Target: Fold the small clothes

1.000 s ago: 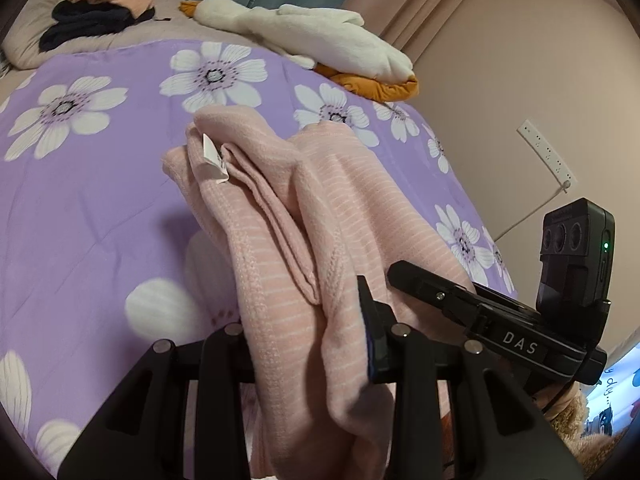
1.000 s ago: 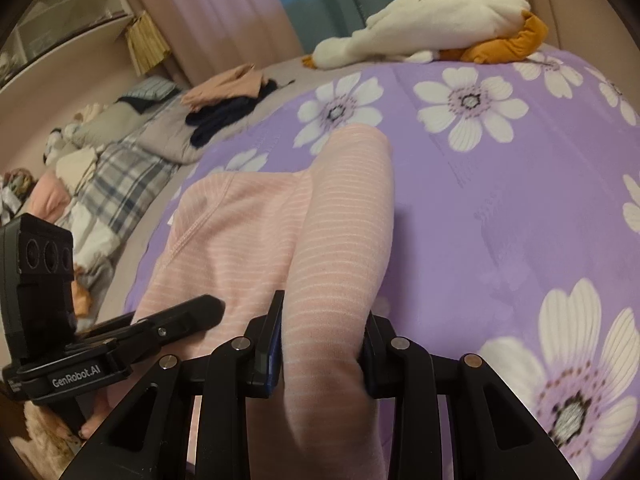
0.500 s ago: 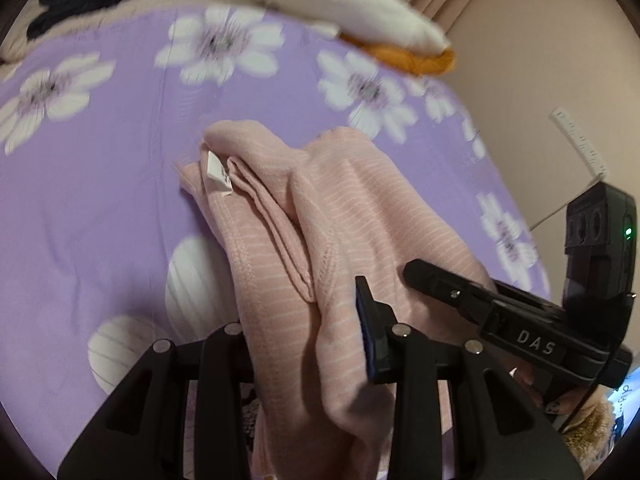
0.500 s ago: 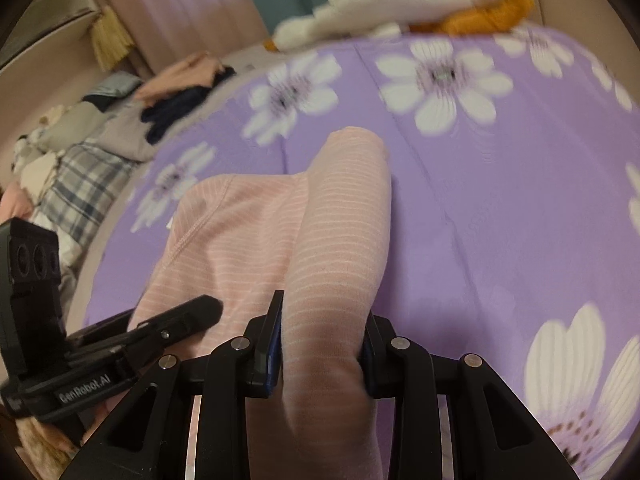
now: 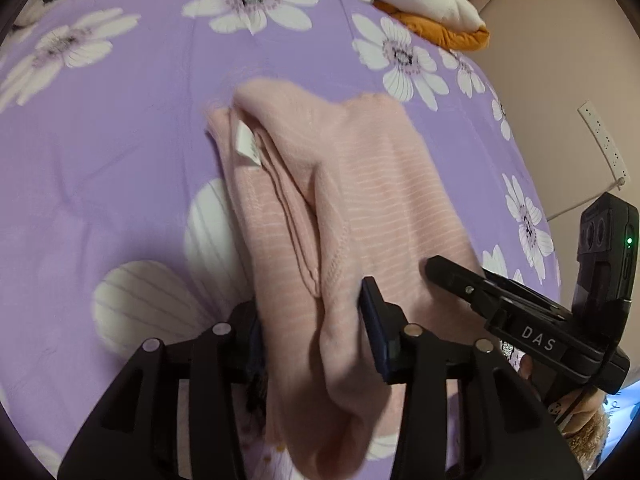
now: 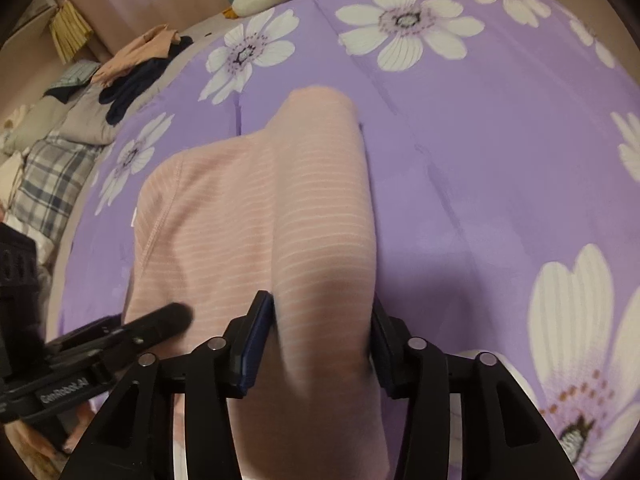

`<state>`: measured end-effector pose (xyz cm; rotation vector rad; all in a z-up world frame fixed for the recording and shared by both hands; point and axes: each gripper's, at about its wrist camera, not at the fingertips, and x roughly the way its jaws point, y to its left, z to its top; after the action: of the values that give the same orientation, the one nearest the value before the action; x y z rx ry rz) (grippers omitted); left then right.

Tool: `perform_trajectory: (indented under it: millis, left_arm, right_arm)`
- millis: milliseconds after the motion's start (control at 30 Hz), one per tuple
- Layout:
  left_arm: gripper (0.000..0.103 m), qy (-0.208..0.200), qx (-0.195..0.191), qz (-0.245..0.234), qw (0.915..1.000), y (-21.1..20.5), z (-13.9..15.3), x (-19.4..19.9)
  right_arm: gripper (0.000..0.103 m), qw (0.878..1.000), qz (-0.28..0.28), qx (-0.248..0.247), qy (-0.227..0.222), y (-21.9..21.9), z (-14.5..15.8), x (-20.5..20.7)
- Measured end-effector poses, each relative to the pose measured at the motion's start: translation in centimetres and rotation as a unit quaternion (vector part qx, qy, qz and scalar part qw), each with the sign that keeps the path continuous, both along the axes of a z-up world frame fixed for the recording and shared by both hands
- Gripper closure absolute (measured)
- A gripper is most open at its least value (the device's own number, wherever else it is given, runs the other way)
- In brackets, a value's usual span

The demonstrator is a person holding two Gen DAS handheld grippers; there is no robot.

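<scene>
A pink striped garment [image 5: 360, 200] lies folded lengthwise on the purple flowered bedspread [image 5: 120, 160], with a white label [image 5: 246, 146] showing at its far left corner. My left gripper [image 5: 314, 332] holds the near left end between its jaws, which are opening and loosening off the cloth. In the right wrist view the same pink garment [image 6: 248, 220] runs away from me. My right gripper [image 6: 320, 328] straddles its rolled right edge. Its jaws are opening too, and the fabric sits slack between the pads.
White and orange bedding [image 5: 432, 8] is piled at the bed's far edge. Loose clothes [image 6: 136, 64] and a plaid blanket [image 6: 44, 184] lie off to the left. A wall with a power strip [image 5: 604, 140] stands to the right.
Both grippers came down toward the bed with the garment, laying it flatter. Both pairs of jaws now stand wider than before, and the cloth between them looks less pinched.
</scene>
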<state>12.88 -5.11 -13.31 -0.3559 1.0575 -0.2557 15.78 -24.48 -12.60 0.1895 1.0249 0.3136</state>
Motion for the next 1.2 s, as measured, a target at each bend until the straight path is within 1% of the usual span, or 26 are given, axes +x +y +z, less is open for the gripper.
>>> perform_trajectory:
  millis: [67, 100, 133, 167, 200, 267, 333, 400, 467, 500, 600, 667, 767, 933, 1033, 1200]
  left_arm:
    - [0.052, -0.010, 0.012, 0.003, 0.9999, 0.1, 1.1, -0.8]
    - [0.051, -0.019, 0.019, 0.005, 0.9996, 0.3, 1.9, -1.4]
    - [0.048, -0.032, 0.022, 0.007, 0.9992, 0.4, 2.9, -2.1]
    - [0.042, -0.047, 0.023, 0.010, 0.9986, 0.6, 3.9, -2.9]
    - [0.039, -0.058, 0.023, 0.012, 0.9980, 0.8, 4.8, -3.6]
    - [0.024, -0.079, 0.030, 0.019, 0.9962, 0.9, 6.5, -4.8]
    - [0.017, -0.112, 0.036, 0.027, 0.9927, 1.1, 8.5, -6.4]
    - [0.013, -0.140, 0.040, 0.034, 0.9888, 1.3, 10.1, -8.0]
    - [0.003, -0.166, 0.049, 0.042, 0.9840, 1.3, 11.7, -9.6]
    - [0.000, -0.176, 0.053, 0.046, 0.9818, 1.4, 12.2, -10.2]
    - [0.001, -0.199, 0.066, 0.056, 0.9763, 1.4, 13.3, -11.6]
    - [0.001, -0.201, 0.071, 0.060, 0.9751, 1.4, 13.5, -12.1]
    - [0.001, -0.201, 0.079, 0.068, 0.9741, 1.3, 13.3, -12.8]
    - [0.001, -0.179, 0.098, 0.071, 0.9764, 1.0, 12.1, -12.9]
    - [0.001, -0.163, 0.098, 0.068, 0.9794, 0.9, 11.3, -12.9]
    - [0.001, -0.149, 0.101, 0.062, 0.9818, 0.5, 10.6, -13.0]
  right_arm:
    - [0.055, 1.000, -0.005, -0.007, -0.014, -0.3, 1.0, -0.8]
    - [0.055, 1.000, -0.007, -0.009, -0.021, -0.4, 1.6, -1.2]
    - [0.054, 1.000, -0.009, -0.010, -0.028, -0.5, 2.1, -1.5]
    - [0.053, 0.999, -0.009, -0.008, -0.039, -0.6, 2.9, -2.1]
    - [0.050, 0.999, -0.007, -0.006, -0.050, -0.7, 3.7, -2.7]
    - [0.039, 0.997, -0.005, -0.004, -0.077, -0.5, 5.4, -3.9]
    - [0.036, 0.994, -0.002, -0.006, -0.108, -0.4, 7.2, -5.3]
    - [0.031, 0.991, 0.006, -0.005, -0.137, -0.3, 9.1, -6.8]
    - [0.020, 0.987, 0.009, -0.004, -0.162, 0.1, 10.7, -7.6]
    - [0.019, 0.985, 0.010, -0.003, -0.173, 0.1, 11.3, -8.0]
    - [0.012, 0.980, 0.012, 0.000, -0.198, 0.1, 12.9, -9.1]
    - [0.008, 0.978, 0.010, 0.003, -0.209, 0.1, 13.2, -9.6]
    - [0.007, 0.976, 0.007, 0.000, -0.218, 0.1, 13.2, -10.2]
    - [0.006, 0.980, 0.003, -0.010, -0.198, 0.2, 12.0, -10.3]
    - [0.006, 0.982, -0.001, -0.013, -0.186, 0.2, 11.4, -10.4]
    - [0.006, 0.984, -0.005, -0.016, -0.176, 0.3, 10.9, -10.8]
